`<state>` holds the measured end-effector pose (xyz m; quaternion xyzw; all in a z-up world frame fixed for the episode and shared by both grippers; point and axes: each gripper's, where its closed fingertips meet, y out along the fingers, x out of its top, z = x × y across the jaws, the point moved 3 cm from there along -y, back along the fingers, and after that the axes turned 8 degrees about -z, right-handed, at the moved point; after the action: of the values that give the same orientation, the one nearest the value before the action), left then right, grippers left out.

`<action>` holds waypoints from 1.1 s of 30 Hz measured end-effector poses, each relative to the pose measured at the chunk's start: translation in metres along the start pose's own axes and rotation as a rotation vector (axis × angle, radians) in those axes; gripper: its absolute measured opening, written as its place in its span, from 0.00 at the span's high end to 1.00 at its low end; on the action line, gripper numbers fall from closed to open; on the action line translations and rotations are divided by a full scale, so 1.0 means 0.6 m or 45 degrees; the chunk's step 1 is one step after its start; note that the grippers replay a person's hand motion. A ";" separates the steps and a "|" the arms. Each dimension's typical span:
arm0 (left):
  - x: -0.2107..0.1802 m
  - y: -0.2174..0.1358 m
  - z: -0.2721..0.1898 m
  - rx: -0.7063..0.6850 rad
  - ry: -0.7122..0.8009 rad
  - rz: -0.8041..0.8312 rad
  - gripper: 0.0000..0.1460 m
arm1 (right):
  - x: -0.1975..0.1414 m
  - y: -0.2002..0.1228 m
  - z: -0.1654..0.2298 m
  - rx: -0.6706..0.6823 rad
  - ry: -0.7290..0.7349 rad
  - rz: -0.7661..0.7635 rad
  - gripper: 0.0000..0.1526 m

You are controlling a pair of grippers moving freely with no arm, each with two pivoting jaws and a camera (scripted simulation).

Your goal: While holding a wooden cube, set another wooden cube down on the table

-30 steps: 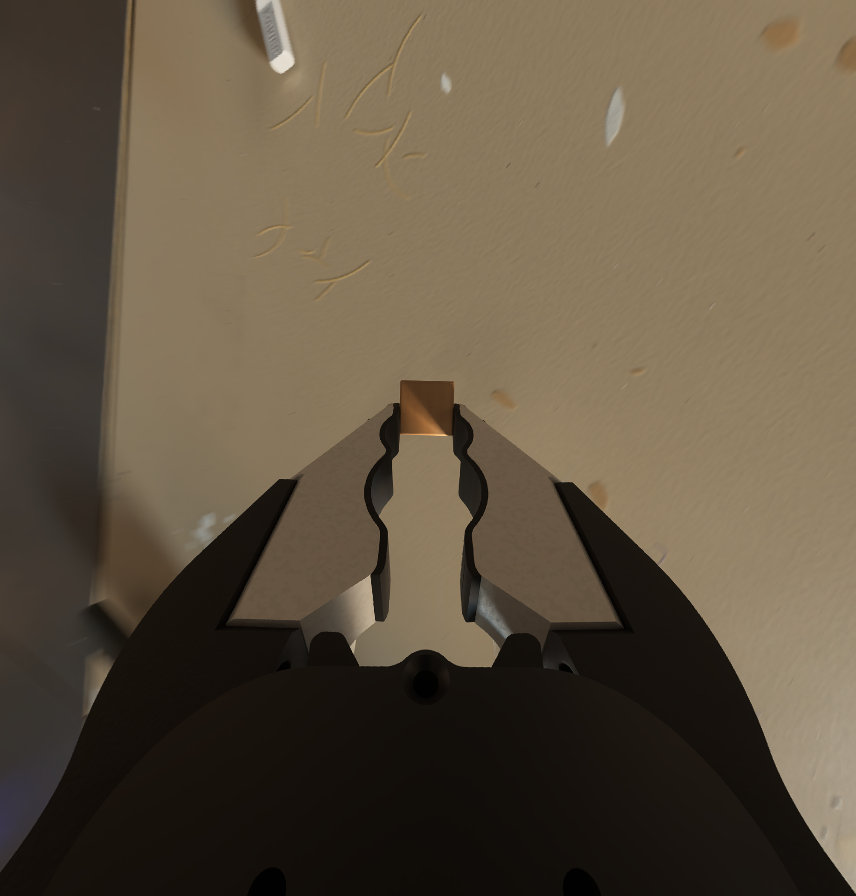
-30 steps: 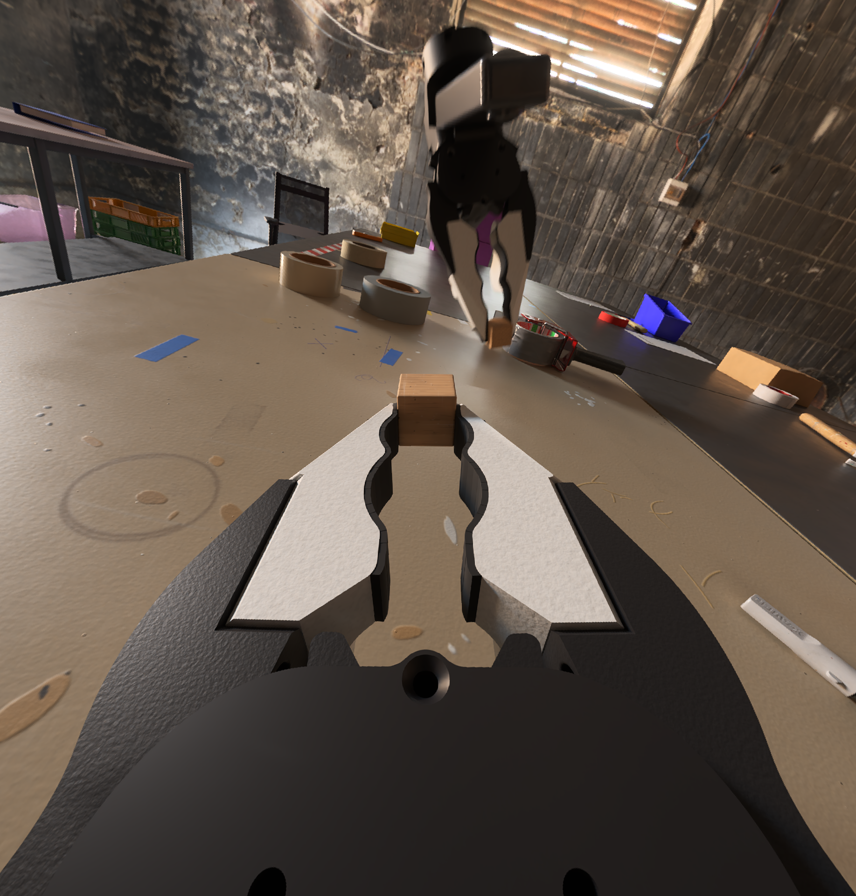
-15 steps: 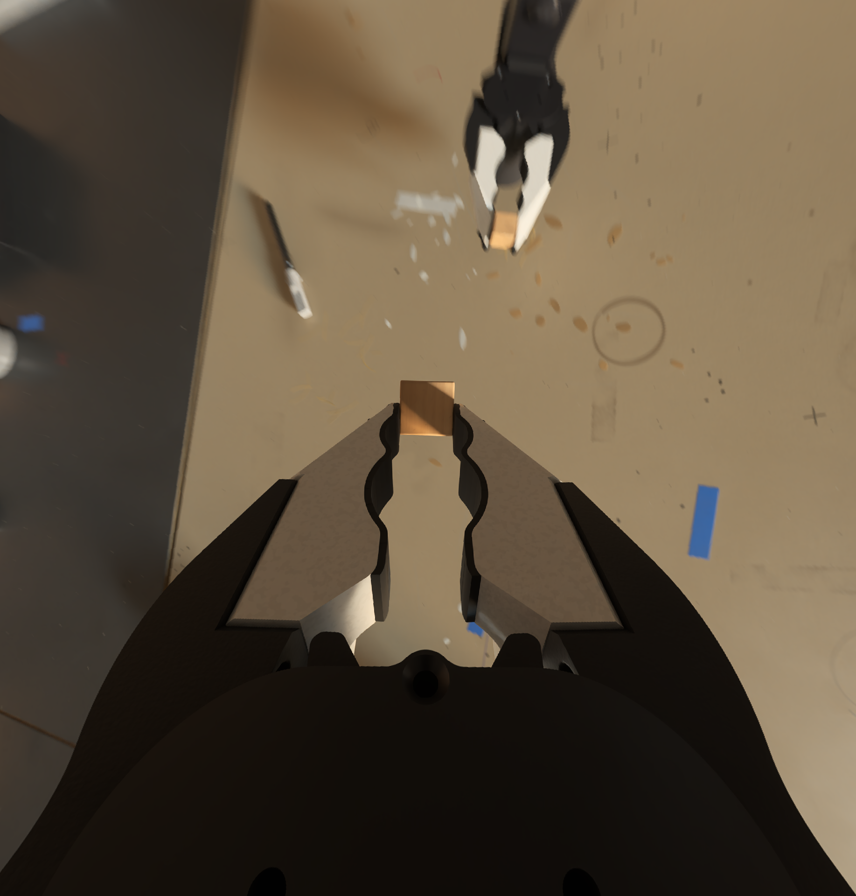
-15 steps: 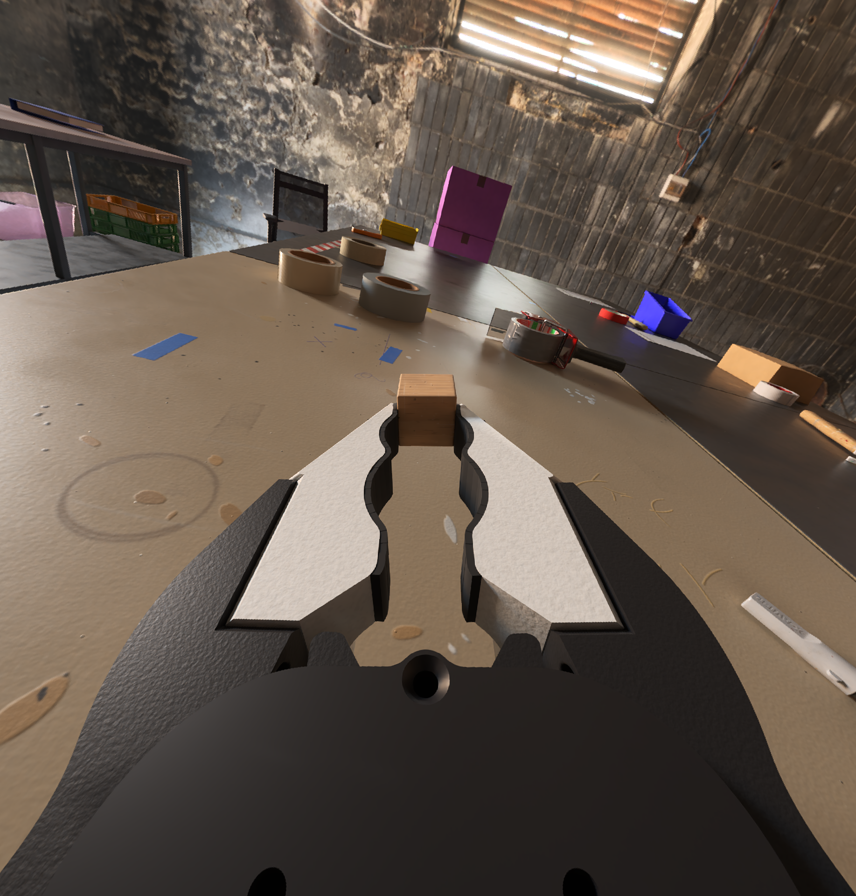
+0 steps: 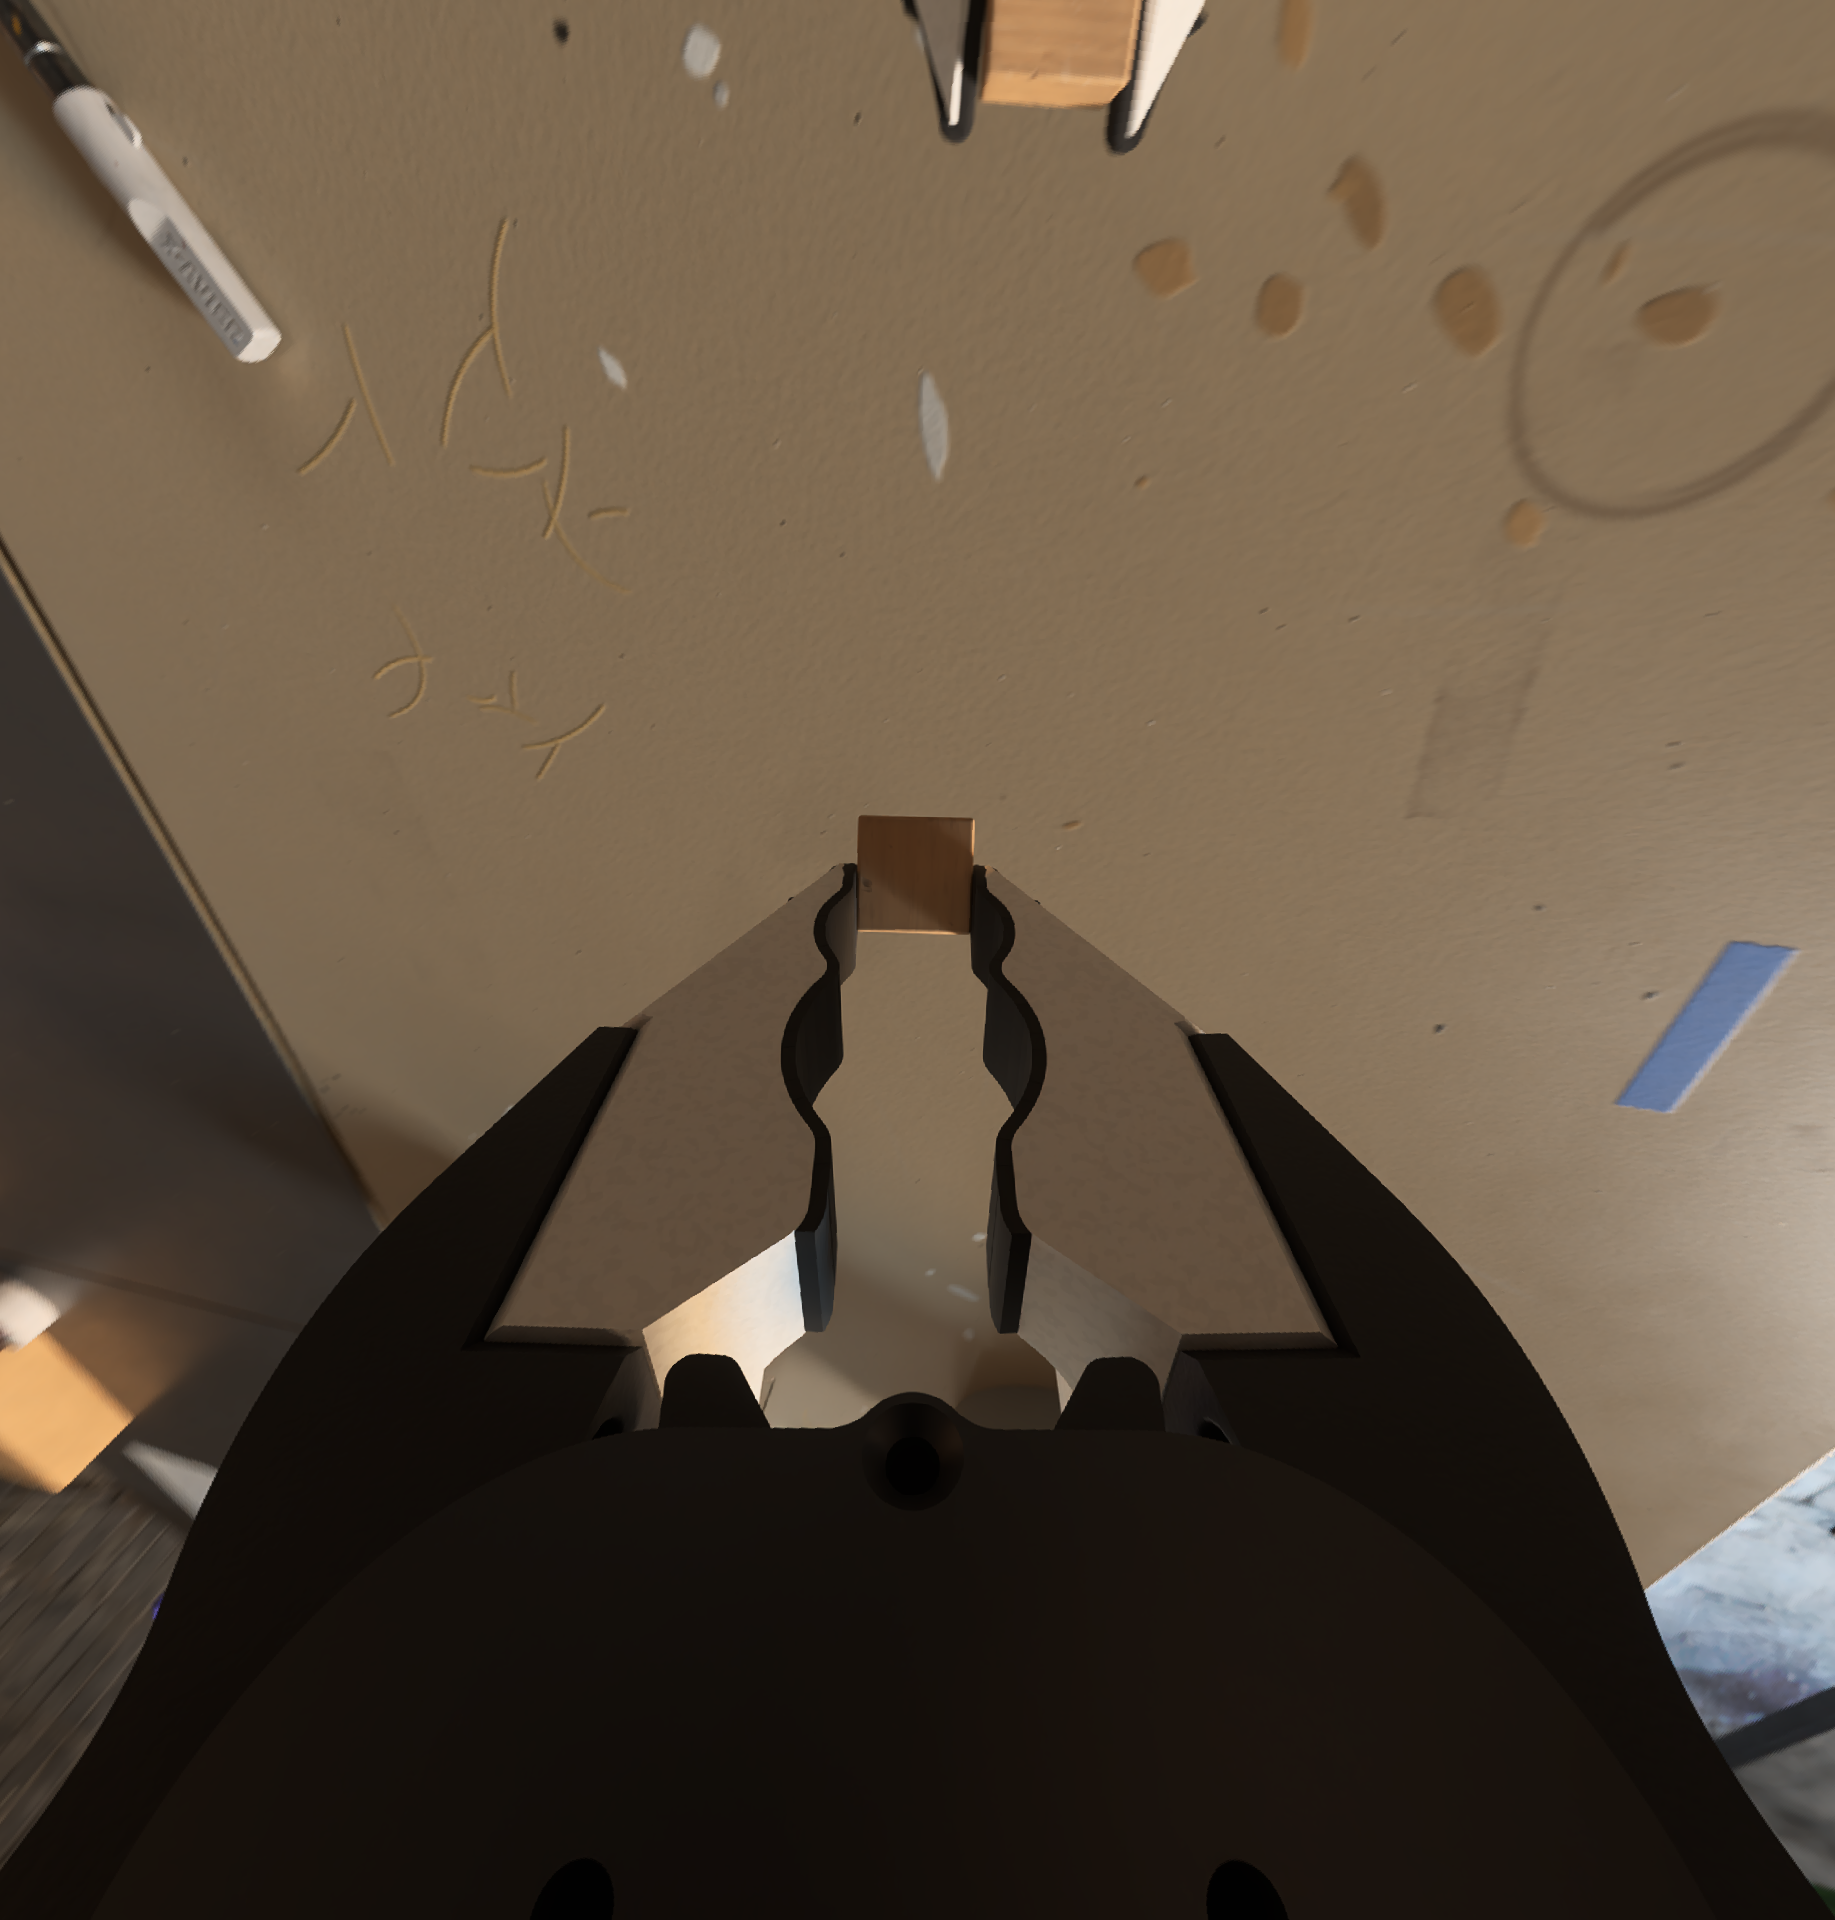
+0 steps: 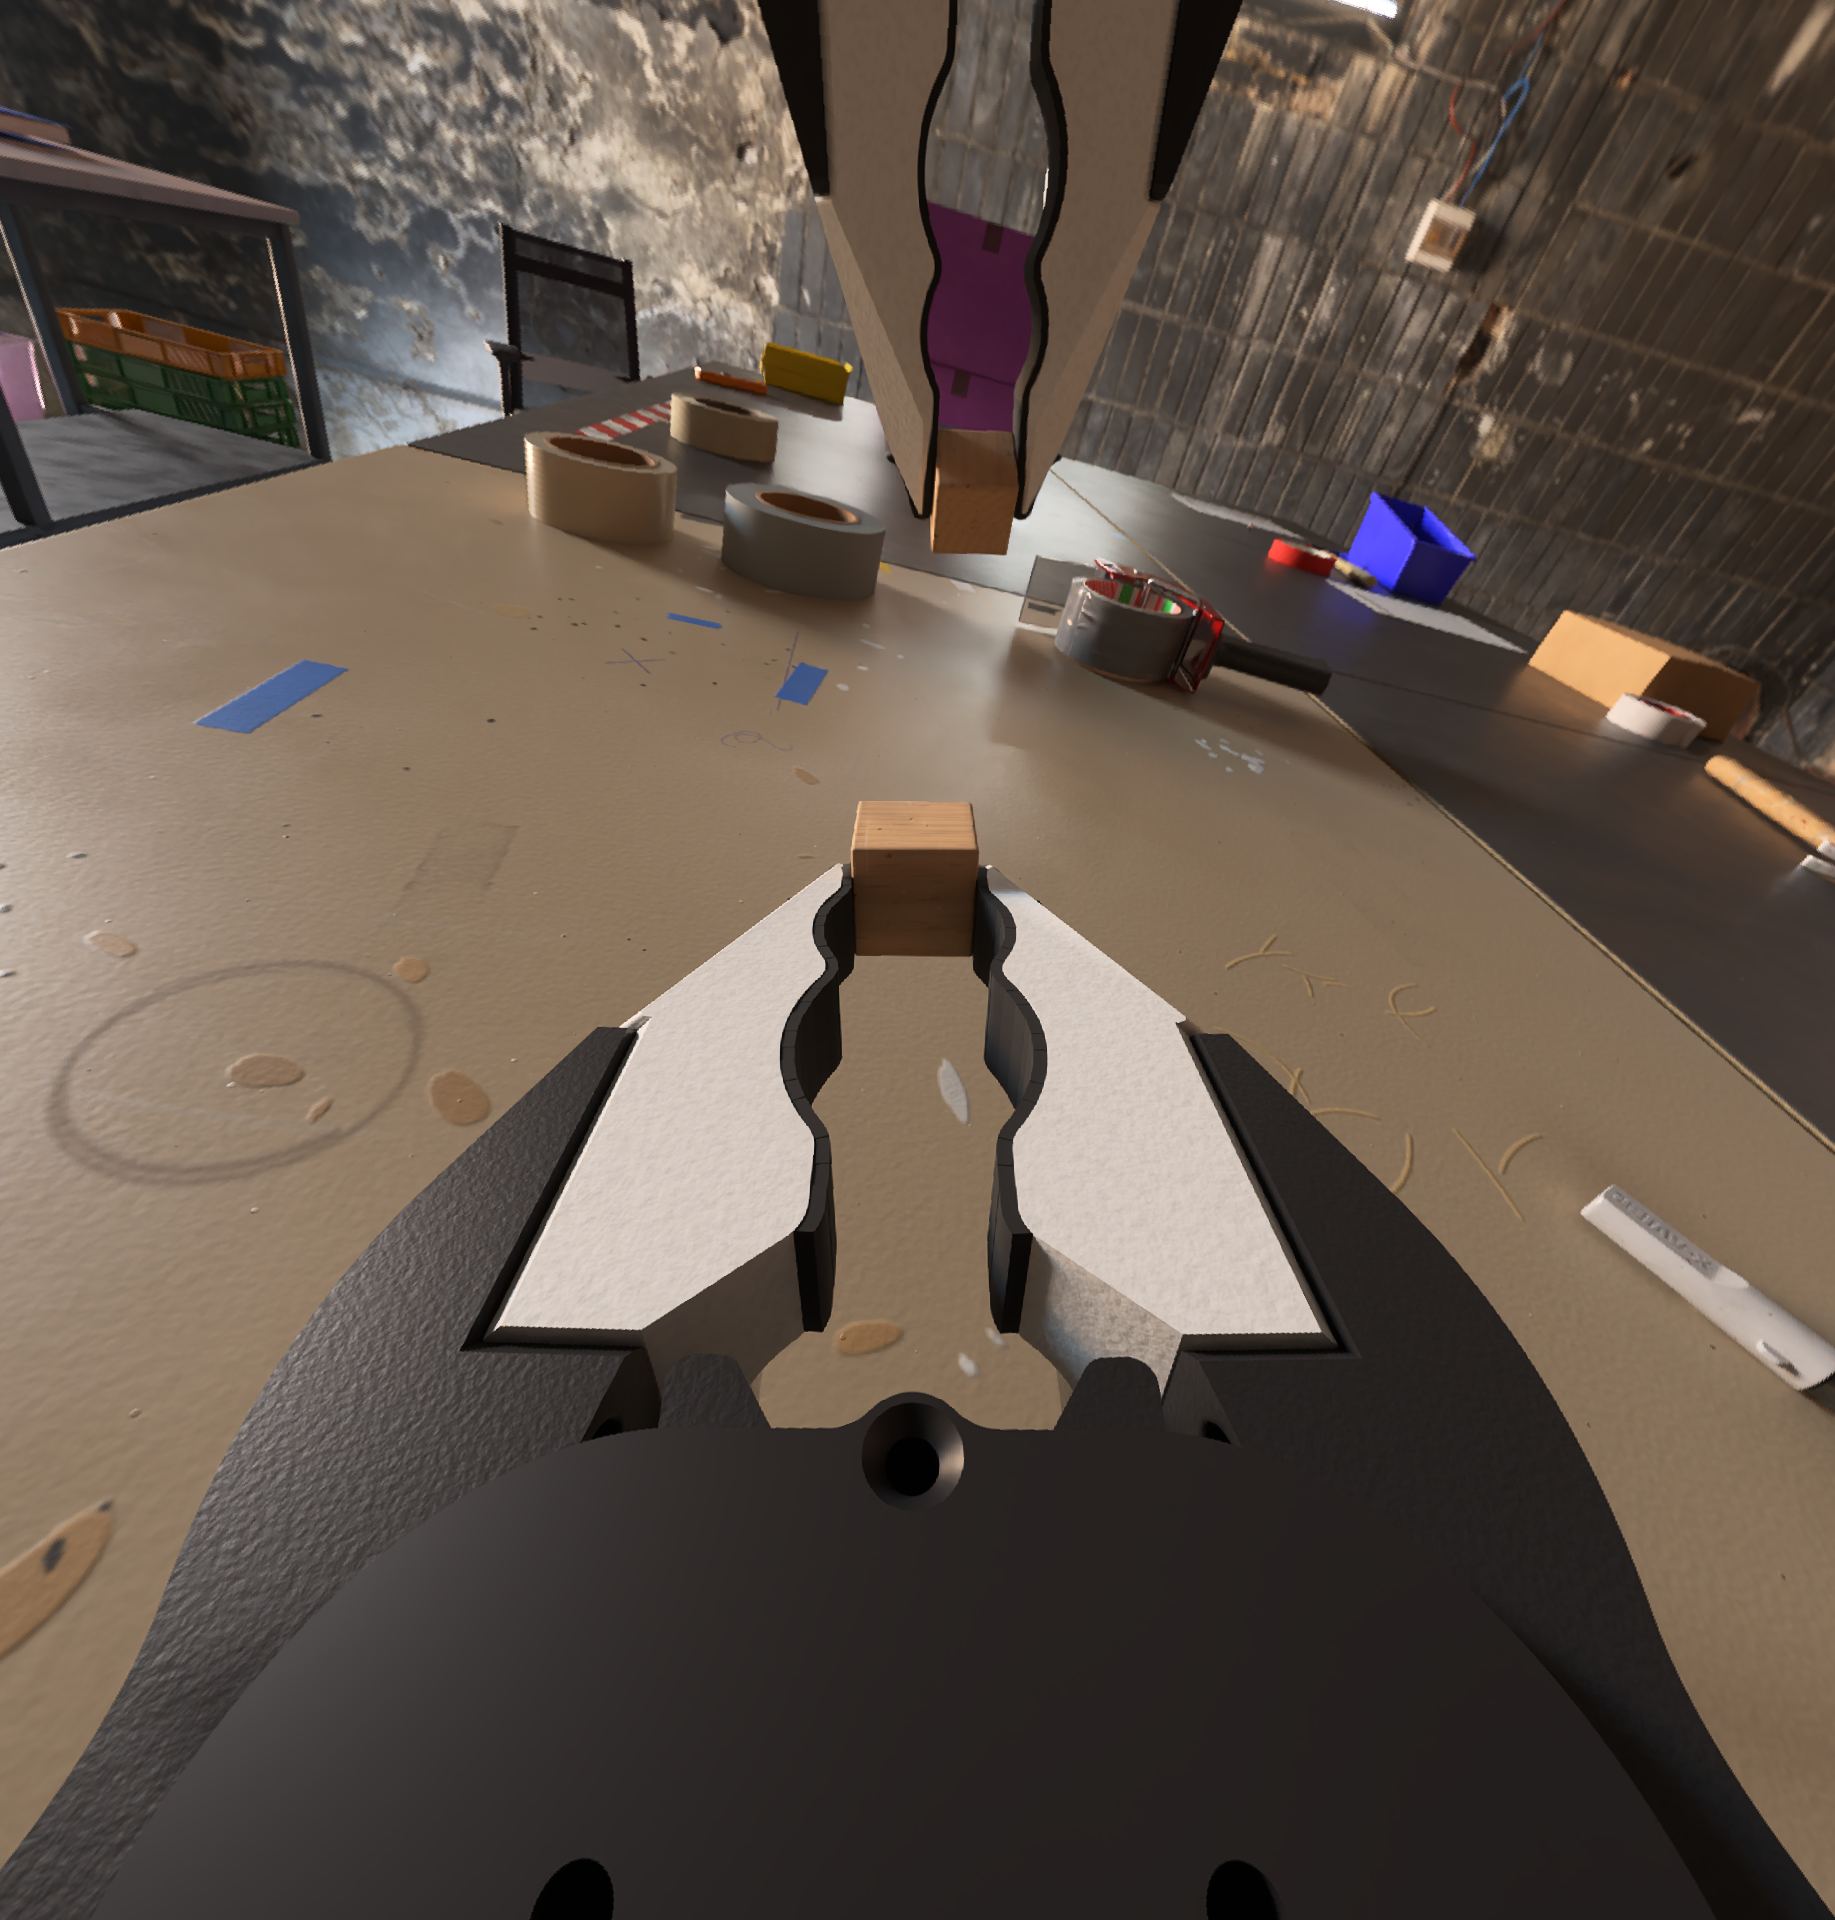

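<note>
Left gripper: fingers squeezed tight on a small wooden cube. Cube stuck right at the tips, its light brown top face flat and smooth, front half poking out past the tips. Held up in the air over the tan tabletop, pointing down at it. Seen from the right wrist view, hanging down from above, cube clear of the tabletop, with a dark gap under it.

Right gripper: white fingers shut tight on a second wooden cube. Same look: little, boxy, pale brown, thin lines of wood grain on top and front, sharp edges. Sits between the tips, low over the tabletop; cannot tell if it touches. Also seen at the top edge of the left wrist view, cube pinched between pale tips.

Ahead of the left fingers and off to their left, a white marker. To their right, a strip of blue tape. Ahead and to the right, a faint ring mark with light spots near it.

Far ahead of the right fingers, rolls of tape on the tabletop.
</note>
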<state>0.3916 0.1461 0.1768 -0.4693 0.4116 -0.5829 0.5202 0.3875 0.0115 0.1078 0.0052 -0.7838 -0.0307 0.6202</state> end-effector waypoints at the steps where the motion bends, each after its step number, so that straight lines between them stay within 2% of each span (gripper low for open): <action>1: 0.000 0.005 0.004 0.026 0.014 0.039 0.86 | -0.001 0.001 -0.001 -0.007 0.007 0.014 0.86; 4: 0.000 0.021 0.014 0.072 0.041 0.133 0.86 | 0.002 0.004 -0.002 -0.017 -0.003 0.053 0.86; 8: -0.008 0.056 0.027 0.061 0.045 0.067 0.86 | -0.003 0.000 -0.002 -0.015 -0.041 0.125 0.86; 13: -0.047 0.159 0.034 -0.084 -0.075 -0.221 0.86 | -0.009 -0.025 0.004 0.039 -0.041 0.155 0.86; 18: -0.063 0.234 0.025 -0.003 -0.102 -0.505 0.86 | -0.016 -0.032 0.011 0.083 -0.040 0.153 0.86; 21: -0.064 0.239 0.027 0.072 -0.151 -0.662 0.86 | -0.021 -0.027 0.015 0.103 -0.047 0.187 0.86; 24: -0.076 0.239 0.029 0.111 -0.193 -0.696 0.77 | -0.024 -0.025 0.016 0.107 -0.052 0.205 0.86; 26: -0.081 0.240 0.028 0.128 -0.200 -0.731 0.76 | -0.023 -0.025 0.015 0.104 -0.047 0.197 0.86; 33: -0.080 0.233 0.017 0.401 0.042 -0.751 0.76 | -0.022 -0.026 0.016 0.108 -0.042 0.191 0.86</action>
<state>0.4331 0.1772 0.0379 -0.4724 0.1712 -0.7724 0.3885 0.3809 -0.0029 0.0918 -0.0277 -0.7927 0.0488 0.6070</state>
